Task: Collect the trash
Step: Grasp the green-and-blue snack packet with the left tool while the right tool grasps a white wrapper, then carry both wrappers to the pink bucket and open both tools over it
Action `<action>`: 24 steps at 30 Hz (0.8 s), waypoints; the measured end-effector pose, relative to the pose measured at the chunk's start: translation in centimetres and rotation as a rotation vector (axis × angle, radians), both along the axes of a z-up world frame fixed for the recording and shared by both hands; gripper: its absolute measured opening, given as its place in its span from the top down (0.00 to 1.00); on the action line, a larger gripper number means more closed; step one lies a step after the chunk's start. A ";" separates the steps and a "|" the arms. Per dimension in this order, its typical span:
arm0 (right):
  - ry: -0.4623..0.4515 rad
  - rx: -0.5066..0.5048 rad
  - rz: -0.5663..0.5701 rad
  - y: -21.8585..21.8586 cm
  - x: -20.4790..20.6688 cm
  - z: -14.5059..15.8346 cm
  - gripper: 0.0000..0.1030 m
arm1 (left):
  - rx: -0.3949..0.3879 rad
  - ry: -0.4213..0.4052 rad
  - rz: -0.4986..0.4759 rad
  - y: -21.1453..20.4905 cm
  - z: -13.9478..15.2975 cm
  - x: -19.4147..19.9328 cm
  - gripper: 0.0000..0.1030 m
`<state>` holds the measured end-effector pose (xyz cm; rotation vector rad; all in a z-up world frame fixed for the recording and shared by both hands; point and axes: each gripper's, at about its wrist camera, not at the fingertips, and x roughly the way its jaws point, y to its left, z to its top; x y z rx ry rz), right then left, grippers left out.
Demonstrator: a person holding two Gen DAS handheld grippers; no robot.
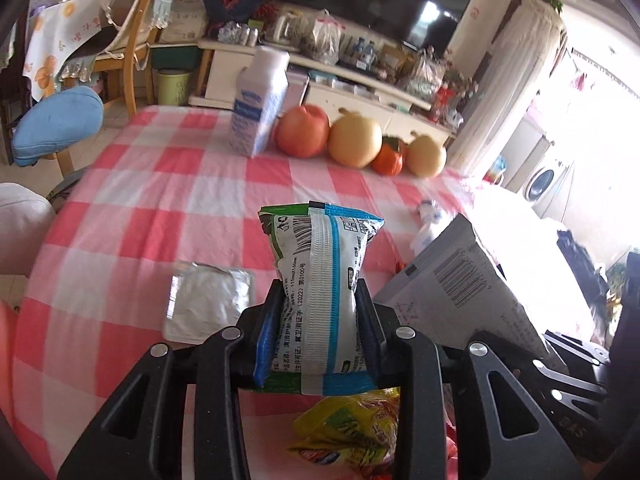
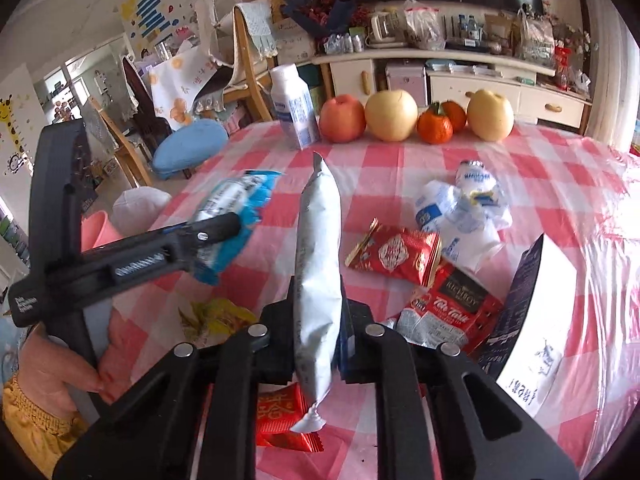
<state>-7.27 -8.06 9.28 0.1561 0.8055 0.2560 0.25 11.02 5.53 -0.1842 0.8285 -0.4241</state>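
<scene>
My left gripper [image 1: 320,304] is shut on a green, blue and white snack packet [image 1: 320,256], which stands upright between its pads above the checked tablecloth. In the right wrist view that left gripper [image 2: 222,228] reaches in from the left with the blue packet [image 2: 236,204]. My right gripper [image 2: 318,312] is shut on a silver-white pouch [image 2: 318,248], seen edge-on and lifted off the table. More trash lies on the cloth: a silver foil pouch [image 1: 208,304], a yellow wrapper [image 1: 352,436], red wrappers [image 2: 396,256], a red and black packet [image 2: 448,312] and crumpled white-blue plastic [image 2: 464,208].
A milk carton [image 2: 292,104], an apple [image 2: 342,118], pears [image 2: 392,116] and oranges [image 2: 436,126] line the table's far edge. An opened box [image 2: 532,320] stands at the right. A person's hand [image 2: 52,368] holds the left gripper's handle. Chairs and a blue stool [image 1: 56,128] stand left of the table.
</scene>
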 end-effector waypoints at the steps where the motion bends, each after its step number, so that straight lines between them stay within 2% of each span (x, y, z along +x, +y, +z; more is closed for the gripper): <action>1: -0.005 -0.002 -0.003 0.0 -0.1 0.2 0.84 | -0.007 -0.007 0.006 0.5 0.5 -0.1 0.64; 8: -0.068 0.025 0.015 1.6 -0.1 3.4 0.84 | -0.054 -0.065 0.089 5.0 3.5 -0.8 0.64; 13: -0.105 0.094 0.097 5.5 0.5 6.3 0.84 | -0.060 -0.106 0.212 10.0 5.5 -1.5 0.64; 19: -0.113 0.177 0.272 13.4 2.1 8.6 0.84 | -0.041 -0.116 0.459 19.1 6.7 -2.9 0.64; 22: -0.094 0.225 0.353 17.9 3.2 9.1 0.84 | -0.005 -0.109 0.587 23.3 6.7 -3.7 0.64; 24: -0.079 0.255 0.400 20.8 4.1 9.2 0.84 | -0.011 -0.098 0.656 25.8 6.6 -4.2 0.64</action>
